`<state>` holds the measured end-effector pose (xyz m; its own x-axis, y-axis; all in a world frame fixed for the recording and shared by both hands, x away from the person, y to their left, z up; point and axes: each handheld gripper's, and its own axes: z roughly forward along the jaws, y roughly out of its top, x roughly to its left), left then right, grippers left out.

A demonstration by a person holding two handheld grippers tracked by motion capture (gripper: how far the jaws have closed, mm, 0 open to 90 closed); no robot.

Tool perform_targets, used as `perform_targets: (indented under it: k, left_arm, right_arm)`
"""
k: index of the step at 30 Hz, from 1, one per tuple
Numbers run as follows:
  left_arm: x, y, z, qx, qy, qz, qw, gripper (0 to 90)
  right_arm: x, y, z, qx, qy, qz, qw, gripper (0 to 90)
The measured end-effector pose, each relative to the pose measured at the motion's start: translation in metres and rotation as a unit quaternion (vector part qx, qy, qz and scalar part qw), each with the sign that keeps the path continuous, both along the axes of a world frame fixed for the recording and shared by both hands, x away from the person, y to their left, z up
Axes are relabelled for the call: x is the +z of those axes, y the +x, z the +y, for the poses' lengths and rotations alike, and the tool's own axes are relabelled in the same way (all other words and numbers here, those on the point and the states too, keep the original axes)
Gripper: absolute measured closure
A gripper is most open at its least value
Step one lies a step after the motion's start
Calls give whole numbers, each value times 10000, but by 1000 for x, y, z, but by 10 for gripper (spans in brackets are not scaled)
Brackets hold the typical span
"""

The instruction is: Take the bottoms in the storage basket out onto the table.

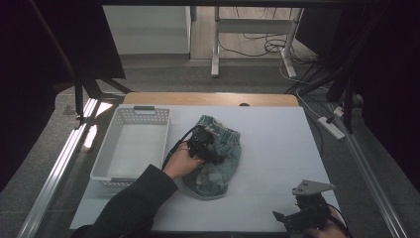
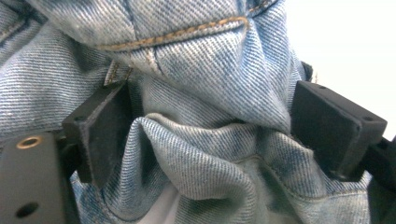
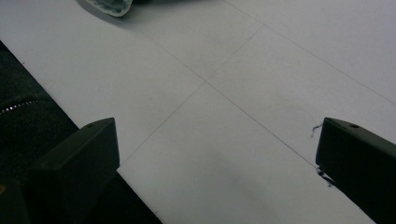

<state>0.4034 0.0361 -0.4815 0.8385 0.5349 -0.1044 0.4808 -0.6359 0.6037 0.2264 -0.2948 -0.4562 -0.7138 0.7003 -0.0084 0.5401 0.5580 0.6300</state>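
A crumpled pair of light-blue denim shorts (image 1: 218, 158) lies near the middle of the white counter (image 1: 277, 148), just right of a white perforated plastic basket (image 1: 130, 148) that stands at the counter's left side. The left hand-held gripper (image 1: 205, 144) is down on the shorts, the person's left hand (image 1: 182, 161) behind it and a dark sleeve (image 1: 133, 203) reaching in from the near edge. In the left gripper view a bunched fold of the denim (image 2: 205, 154), with orange stitching running across it higher up, sits between the two black jaws — the cloth touches both pads, yet the jaws stand fairly wide, and I cannot tell whether they press on it or merely flank it. The right hand-held gripper (image 1: 303, 214) rests well apart at the near right corner of the counter, its grey three-cornered plate (image 1: 312, 187) on top. In the right gripper view its jaws stand wide apart with nothing between them — bare white counter (image 3: 224, 130) lies beyond, and a bit of the denim (image 3: 109, 5) shows at the far left edge.
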Motion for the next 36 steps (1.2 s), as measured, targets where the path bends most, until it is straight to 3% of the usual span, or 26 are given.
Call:
perform_targets:
  k: [15, 36]
  left_arm:
    - [6, -2, 1, -70, -24, -101, 9999, 80]
    - [13, -4, 4, -130, -266, -136, 9995, 39]
  right_arm:
    - [0, 0, 0, 11, -3, -2, 10000, 1]
    - [0, 0, 1, 32, -23, 6, 10000, 1]
